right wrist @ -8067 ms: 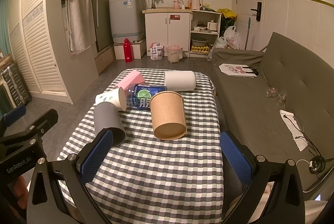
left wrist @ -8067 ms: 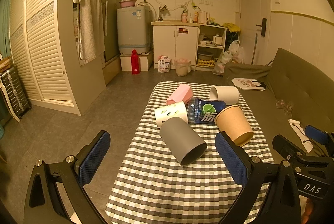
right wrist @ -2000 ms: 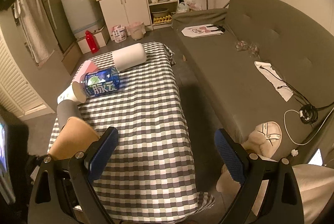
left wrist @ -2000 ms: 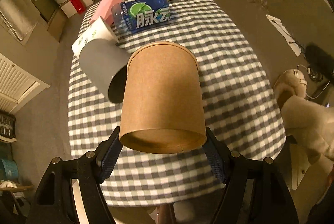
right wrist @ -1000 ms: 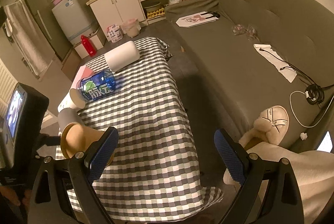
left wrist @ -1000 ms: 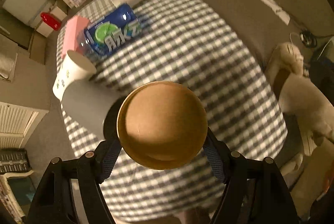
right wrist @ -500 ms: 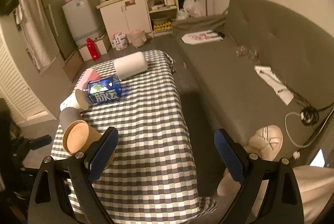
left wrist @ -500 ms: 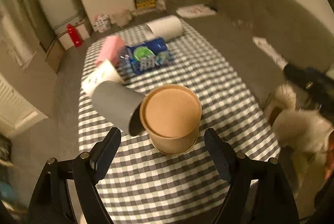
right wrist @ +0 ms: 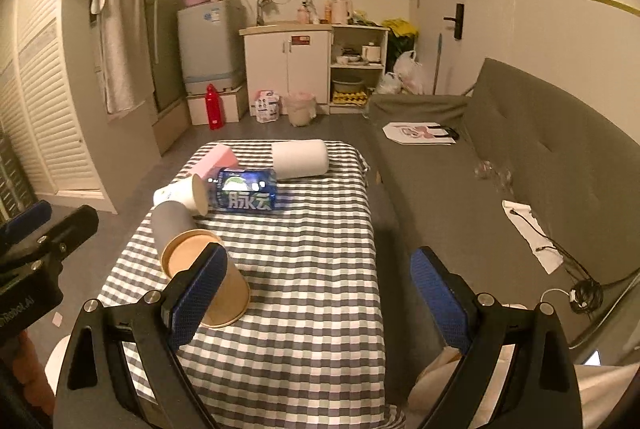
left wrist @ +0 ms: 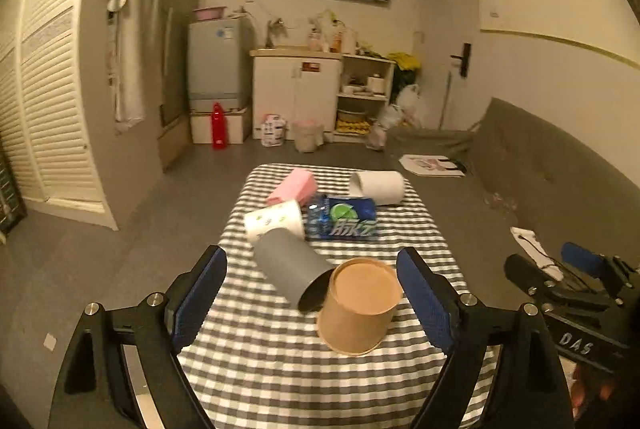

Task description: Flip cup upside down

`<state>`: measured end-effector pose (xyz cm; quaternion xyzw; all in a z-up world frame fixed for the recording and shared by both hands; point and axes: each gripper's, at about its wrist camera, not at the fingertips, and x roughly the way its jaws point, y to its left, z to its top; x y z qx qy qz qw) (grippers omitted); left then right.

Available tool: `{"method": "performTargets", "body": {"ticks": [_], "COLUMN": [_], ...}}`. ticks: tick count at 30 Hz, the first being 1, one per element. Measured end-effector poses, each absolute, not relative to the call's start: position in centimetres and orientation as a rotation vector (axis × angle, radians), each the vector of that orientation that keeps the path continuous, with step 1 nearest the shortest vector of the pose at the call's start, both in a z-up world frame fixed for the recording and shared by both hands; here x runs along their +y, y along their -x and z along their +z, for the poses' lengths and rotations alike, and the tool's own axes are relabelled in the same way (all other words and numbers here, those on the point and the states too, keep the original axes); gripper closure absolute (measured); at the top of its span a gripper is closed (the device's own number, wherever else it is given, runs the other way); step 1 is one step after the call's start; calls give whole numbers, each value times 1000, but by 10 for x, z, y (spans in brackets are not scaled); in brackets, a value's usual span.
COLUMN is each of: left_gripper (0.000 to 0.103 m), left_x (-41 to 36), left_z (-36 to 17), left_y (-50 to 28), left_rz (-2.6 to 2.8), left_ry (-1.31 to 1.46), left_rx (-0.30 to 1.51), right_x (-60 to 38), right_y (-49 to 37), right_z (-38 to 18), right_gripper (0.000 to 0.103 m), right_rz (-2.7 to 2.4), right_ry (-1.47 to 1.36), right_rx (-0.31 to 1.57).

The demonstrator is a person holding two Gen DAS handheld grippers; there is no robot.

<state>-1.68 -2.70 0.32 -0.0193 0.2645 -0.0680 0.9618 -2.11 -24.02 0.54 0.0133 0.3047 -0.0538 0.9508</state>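
A brown paper cup (left wrist: 359, 305) stands upside down, base up, on the checked table (left wrist: 280, 361); it also shows in the right wrist view (right wrist: 200, 269), partly behind my finger. My left gripper (left wrist: 316, 297) is open and empty, drawn back with the cup between and beyond its fingertips, not touching. My right gripper (right wrist: 316, 293) is open and empty over the table's right side. A grey cup (left wrist: 288, 267) lies on its side, touching the brown cup.
Further back lie a white patterned cup (left wrist: 276, 221), a blue bottle (left wrist: 344, 219), a pink box (left wrist: 294, 185) and a white cup (left wrist: 378, 187). A grey sofa (right wrist: 540, 165) runs along the right. The right gripper shows at the left view's right edge (left wrist: 560, 285).
My left gripper turned the brown cup over, set it base-up on the table, let go and pulled back and levelled. The right gripper stayed open and shifted little.
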Motion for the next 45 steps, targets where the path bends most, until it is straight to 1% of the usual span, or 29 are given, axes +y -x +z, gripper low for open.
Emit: {"method": "performTargets", "body": {"ticks": [3, 7, 8, 10, 13, 37, 45], "left_gripper": [5, 4, 4, 0, 0, 0, 0], "left_x": [-19, -16, -15, -13, -8, -5, -4], "left_z": [-10, -20, -21, -23, -27, -37, -35], "left_y": [19, 22, 21, 24, 23, 23, 26], "left_rz": [-110, -92, -92, -91, -96, -67, -55], "left_ry": [66, 55, 52, 56, 73, 49, 39], "left_rx": [529, 523, 522, 512, 516, 543, 526], "right_x": [-237, -230, -229, -227, -224, -222, -222], "right_y": [23, 23, 23, 23, 24, 15, 15], "right_z": [1, -6, -8, -11, -15, -25, -27], "right_gripper": [9, 9, 8, 6, 0, 0, 0], "right_rz": [-102, -101, -100, -97, -103, -100, -100], "right_ry": [-24, -13, -9, -1, 6, 1, 0], "right_rx": [629, 635, 633, 630, 626, 662, 670]}}
